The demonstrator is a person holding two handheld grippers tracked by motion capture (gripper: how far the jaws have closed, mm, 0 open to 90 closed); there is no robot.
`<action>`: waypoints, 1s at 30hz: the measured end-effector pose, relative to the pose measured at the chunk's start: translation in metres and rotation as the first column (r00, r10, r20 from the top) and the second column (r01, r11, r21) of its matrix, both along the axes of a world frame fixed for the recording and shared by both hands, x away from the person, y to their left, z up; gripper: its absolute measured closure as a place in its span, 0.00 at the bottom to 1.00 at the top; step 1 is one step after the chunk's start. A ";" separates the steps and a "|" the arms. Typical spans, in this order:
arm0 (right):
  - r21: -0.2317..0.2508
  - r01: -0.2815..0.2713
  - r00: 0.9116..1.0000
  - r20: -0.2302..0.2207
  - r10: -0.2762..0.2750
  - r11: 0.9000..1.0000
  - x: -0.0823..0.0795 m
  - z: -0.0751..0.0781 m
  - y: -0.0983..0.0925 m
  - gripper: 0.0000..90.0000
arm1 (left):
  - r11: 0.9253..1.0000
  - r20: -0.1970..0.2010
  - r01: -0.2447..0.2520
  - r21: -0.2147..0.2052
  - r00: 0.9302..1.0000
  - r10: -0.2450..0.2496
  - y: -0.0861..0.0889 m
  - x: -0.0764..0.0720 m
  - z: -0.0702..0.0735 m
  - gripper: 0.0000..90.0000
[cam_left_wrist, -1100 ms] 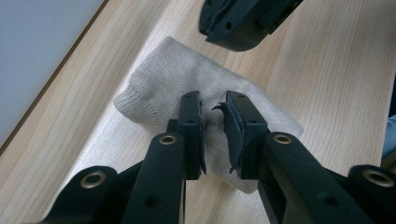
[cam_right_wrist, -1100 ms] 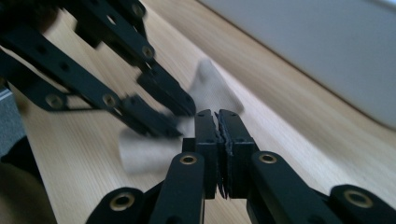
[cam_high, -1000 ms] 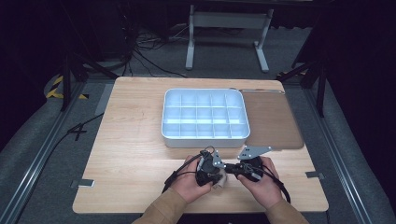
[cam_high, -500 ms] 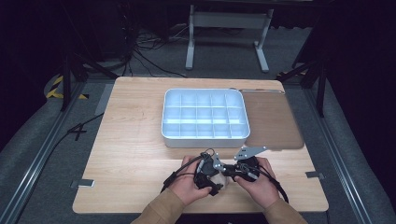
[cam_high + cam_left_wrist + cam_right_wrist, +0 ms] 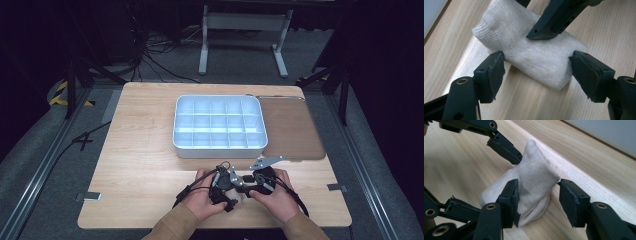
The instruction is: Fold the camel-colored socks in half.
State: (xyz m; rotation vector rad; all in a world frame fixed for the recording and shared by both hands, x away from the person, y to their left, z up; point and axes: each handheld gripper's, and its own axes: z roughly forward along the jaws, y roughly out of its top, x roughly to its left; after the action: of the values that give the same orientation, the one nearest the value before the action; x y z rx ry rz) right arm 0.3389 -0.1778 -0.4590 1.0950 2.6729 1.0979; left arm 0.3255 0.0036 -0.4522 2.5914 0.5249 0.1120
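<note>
You have both grippers on the folded sock (image 5: 531, 52) near the table's (image 5: 140, 150) front edge (short of the white tray (image 5: 219, 121)). Your left gripper (image 5: 537, 67) straddles it, jaws spread; your right gripper (image 5: 537, 195) stands likewise open, probably to bundle it.

I count one wooden surface (image 5: 145, 150) in front of me. On it sits one white divided tray (image 5: 218, 122), one brown mat (image 5: 292, 130) and one pale knitted sock (image 5: 529, 50). The tray's compartments run in rows, but I cannot tell their exact number. I have two grippers, the left gripper (image 5: 224, 184) and the right gripper (image 5: 260, 181), each with two black fingers (image 5: 490, 72), and two hands (image 5: 205, 197) holding them.
</note>
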 end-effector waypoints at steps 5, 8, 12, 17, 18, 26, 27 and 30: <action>0.018 0.013 0.999 -0.032 -0.012 1.000 0.003 -0.004 -0.001 0.51 | 1.000 -0.030 -0.011 -0.028 1.000 0.010 0.004 0.002 -0.001 0.31; 0.034 0.011 0.998 -0.065 -0.009 0.999 0.006 -0.007 -0.001 0.51 | 1.000 -0.042 -0.005 -0.030 0.999 0.004 0.008 0.003 0.001 0.33; 0.051 0.003 0.997 -0.079 0.001 0.999 0.008 -0.009 -0.001 0.53 | 0.999 -0.066 -0.015 -0.049 0.998 0.012 0.015 0.004 0.004 0.33; 0.078 -0.007 0.993 -0.121 0.016 0.997 0.009 -0.009 0.000 0.64 | 0.997 -0.051 -0.040 -0.059 0.998 0.037 0.024 0.004 0.006 0.34; 0.085 -0.011 0.990 -0.137 0.022 0.996 0.009 -0.009 0.000 0.68 | 0.998 -0.051 -0.037 -0.050 0.998 0.035 0.026 0.005 0.008 0.34; 0.082 -0.037 0.989 -0.138 0.048 0.996 0.009 -0.005 0.002 0.82 | 0.995 -0.023 -0.072 -0.070 0.997 0.070 0.042 0.001 0.015 0.35; 0.081 -0.037 0.989 -0.139 0.048 0.996 0.009 -0.004 0.002 0.82 | 0.995 -0.018 -0.074 -0.064 0.997 0.073 0.044 0.001 0.017 0.35; 0.076 -0.041 0.990 -0.134 0.051 0.996 0.009 -0.003 0.003 0.83 | 0.995 0.012 -0.084 -0.061 0.996 0.085 0.051 0.001 0.021 0.35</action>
State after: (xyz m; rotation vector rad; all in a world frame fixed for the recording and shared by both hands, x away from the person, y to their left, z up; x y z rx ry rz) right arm 0.3478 -0.1751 -0.4622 1.1655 2.7958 1.1789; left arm 0.3262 0.0551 -0.4309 2.5085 0.6235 0.1406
